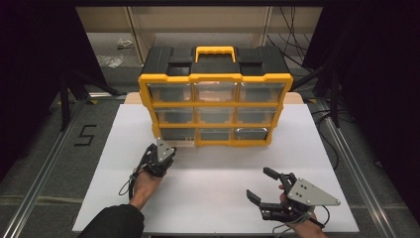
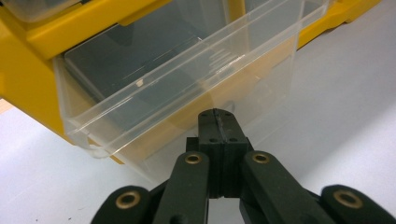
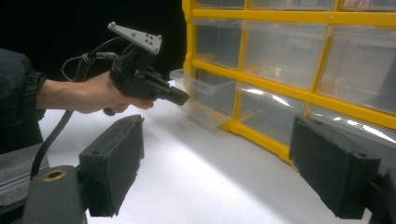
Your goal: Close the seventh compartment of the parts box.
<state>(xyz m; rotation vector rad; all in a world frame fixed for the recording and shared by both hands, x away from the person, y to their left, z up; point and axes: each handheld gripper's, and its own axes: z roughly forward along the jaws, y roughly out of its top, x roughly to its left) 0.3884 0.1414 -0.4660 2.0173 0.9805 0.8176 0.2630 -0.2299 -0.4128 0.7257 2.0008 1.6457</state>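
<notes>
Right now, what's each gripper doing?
Left gripper: shut, tips at the front of the clear drawer; grip unclear.
Right gripper: open, holding nothing.

Bright white table (image 1: 218,198) lit from above, black surroundings, soft short shadows under the organizer (image 1: 215,106), glare streaks on clear drawer fronts (image 3: 261,91), near jaws blurred in gripper views, overall slightly soft focus

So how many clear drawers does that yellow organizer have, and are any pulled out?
9, in a three-by-three grid on the yellow organizer. Three across the top, three across the middle, three along the bottom. Only the bottom-left drawer is pulled out, with the shut left gripper at its front.
</notes>
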